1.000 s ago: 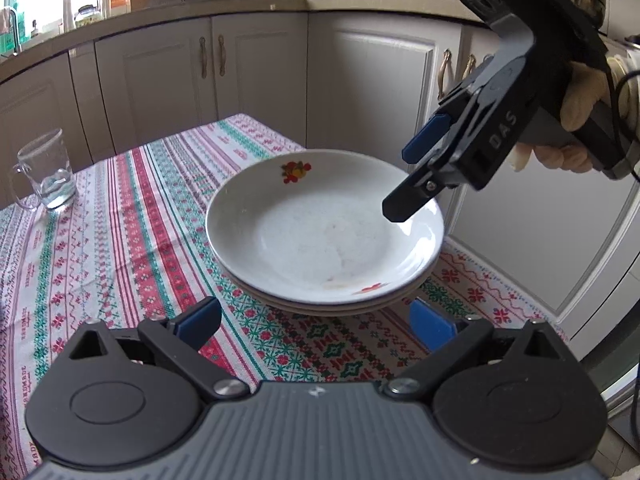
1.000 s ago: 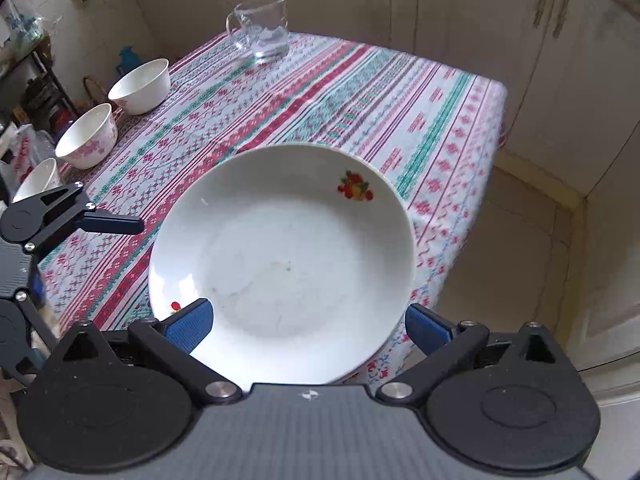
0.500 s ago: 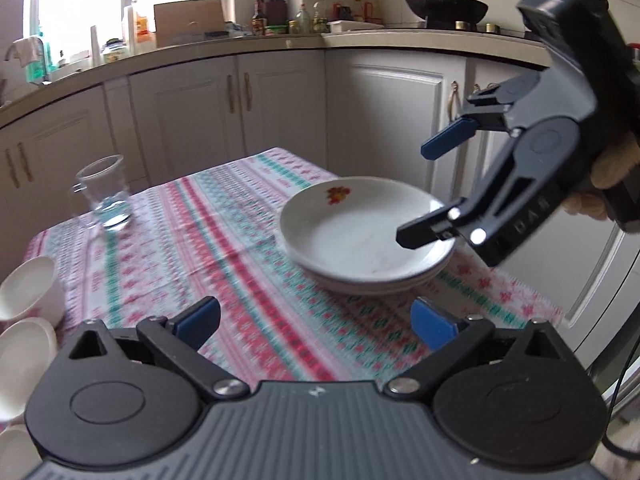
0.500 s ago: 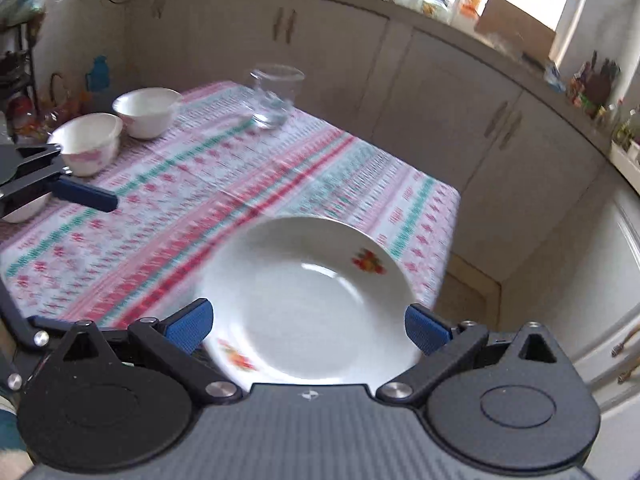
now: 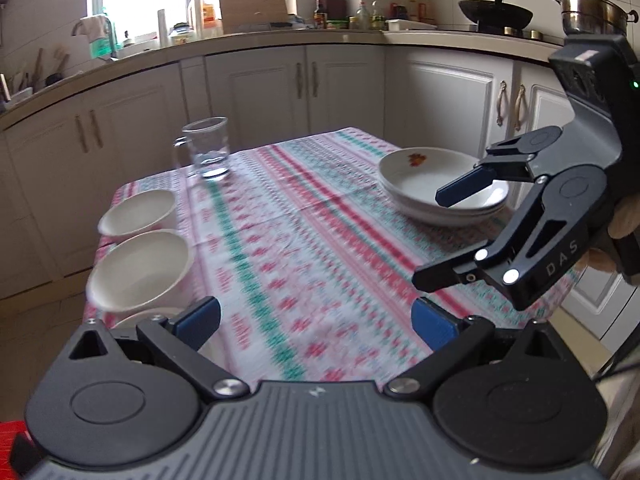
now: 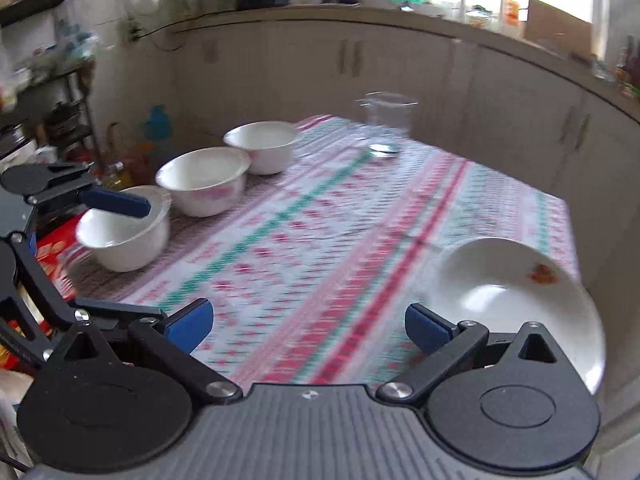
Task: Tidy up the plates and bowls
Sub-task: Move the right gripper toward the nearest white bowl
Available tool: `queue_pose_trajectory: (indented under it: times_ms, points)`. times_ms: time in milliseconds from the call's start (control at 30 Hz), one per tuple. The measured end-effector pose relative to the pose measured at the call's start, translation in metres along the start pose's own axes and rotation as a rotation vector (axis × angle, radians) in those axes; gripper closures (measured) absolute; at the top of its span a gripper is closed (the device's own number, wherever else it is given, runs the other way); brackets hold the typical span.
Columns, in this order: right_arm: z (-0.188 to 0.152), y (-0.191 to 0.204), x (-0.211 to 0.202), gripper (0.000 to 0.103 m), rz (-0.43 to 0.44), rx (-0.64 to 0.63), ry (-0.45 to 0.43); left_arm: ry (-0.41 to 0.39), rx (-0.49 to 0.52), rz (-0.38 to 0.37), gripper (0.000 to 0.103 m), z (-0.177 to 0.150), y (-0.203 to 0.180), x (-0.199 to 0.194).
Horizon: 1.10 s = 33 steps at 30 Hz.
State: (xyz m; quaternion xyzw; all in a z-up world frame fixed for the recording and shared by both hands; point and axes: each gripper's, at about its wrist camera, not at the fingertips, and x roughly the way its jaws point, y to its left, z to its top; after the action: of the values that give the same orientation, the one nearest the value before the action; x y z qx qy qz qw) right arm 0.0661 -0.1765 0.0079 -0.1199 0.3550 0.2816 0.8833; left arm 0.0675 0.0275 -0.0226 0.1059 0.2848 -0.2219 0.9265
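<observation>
Both grippers gape empty over the tablecloth (image 5: 304,240); plates (image 5: 440,188) stacked.

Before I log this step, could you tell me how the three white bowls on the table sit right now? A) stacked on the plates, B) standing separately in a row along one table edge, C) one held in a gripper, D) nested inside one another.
B: the near bowl, the middle bowl and the far bowl each stand on their own along one table edge, apart from the stacked plates.
</observation>
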Motion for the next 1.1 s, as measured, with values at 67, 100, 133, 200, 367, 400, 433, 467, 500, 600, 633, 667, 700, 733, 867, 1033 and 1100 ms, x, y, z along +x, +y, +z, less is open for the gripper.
queue_pose_trajectory:
  times_ms: [67, 100, 133, 200, 367, 400, 433, 467, 500, 600, 633, 667, 700, 733, 867, 1033, 1100]
  points:
    - [0.003, 0.012, 0.007, 0.0, 0.026, -0.026, 0.015, 0.0, 0.006, 0.02, 0.002, -0.007, 0.009, -0.008]
    - [0.006, 0.019, 0.011, 0.0, 0.041, -0.039, 0.023, -0.001, 0.006, 0.03, 0.002, -0.01, 0.015, -0.012]
    - [0.008, 0.025, 0.015, 0.0, 0.053, -0.053, 0.033, 0.0, 0.005, 0.041, 0.002, -0.013, 0.019, -0.016]
    - [0.011, 0.036, 0.022, 0.0, 0.064, -0.085, 0.048, 0.002, -0.009, 0.062, 0.002, -0.018, 0.03, -0.023]
    - [0.019, 0.06, 0.037, 0.0, 0.093, -0.154, 0.083, 0.019, -0.029, 0.105, 0.002, -0.033, 0.055, -0.033]
    - [0.021, 0.064, 0.039, 0.0, 0.098, -0.163, 0.084, 0.024, -0.029, 0.113, 0.002, -0.037, 0.059, -0.034]
    - [0.023, 0.067, 0.042, 0.0, 0.104, -0.169, 0.088, 0.03, -0.029, 0.116, 0.002, -0.04, 0.062, -0.035]
    - [0.025, 0.07, 0.044, 0.0, 0.11, -0.173, 0.09, 0.037, -0.028, 0.118, 0.002, -0.044, 0.065, -0.035]
    - [0.027, 0.072, 0.046, 0.0, 0.113, -0.178, 0.09, 0.042, -0.026, 0.121, 0.002, -0.048, 0.069, -0.036]
    - [0.036, 0.079, 0.051, 0.0, 0.126, -0.192, 0.091, 0.06, -0.015, 0.122, 0.002, -0.057, 0.075, -0.035]
    - [0.039, 0.081, 0.052, 0.0, 0.133, -0.196, 0.09, 0.063, -0.01, 0.118, 0.002, -0.06, 0.078, -0.035]
    - [0.042, 0.083, 0.054, 0.0, 0.137, -0.201, 0.085, 0.065, -0.007, 0.116, 0.002, -0.062, 0.079, -0.033]
    - [0.046, 0.085, 0.055, 0.0, 0.141, -0.207, 0.078, 0.066, -0.006, 0.113, 0.002, -0.064, 0.082, -0.031]
    - [0.049, 0.088, 0.056, 0.0, 0.15, -0.211, 0.074, 0.066, -0.006, 0.107, 0.002, -0.065, 0.084, -0.03]
    - [0.063, 0.095, 0.065, 0.0, 0.203, -0.203, 0.059, 0.058, -0.005, 0.084, 0.003, -0.067, 0.089, -0.023]
    - [0.077, 0.103, 0.082, 0.0, 0.263, -0.193, 0.066, 0.06, -0.004, 0.061, 0.004, -0.069, 0.092, -0.014]
    - [0.079, 0.106, 0.089, 0.0, 0.277, -0.193, 0.07, 0.058, -0.003, 0.05, 0.01, -0.069, 0.092, -0.013]
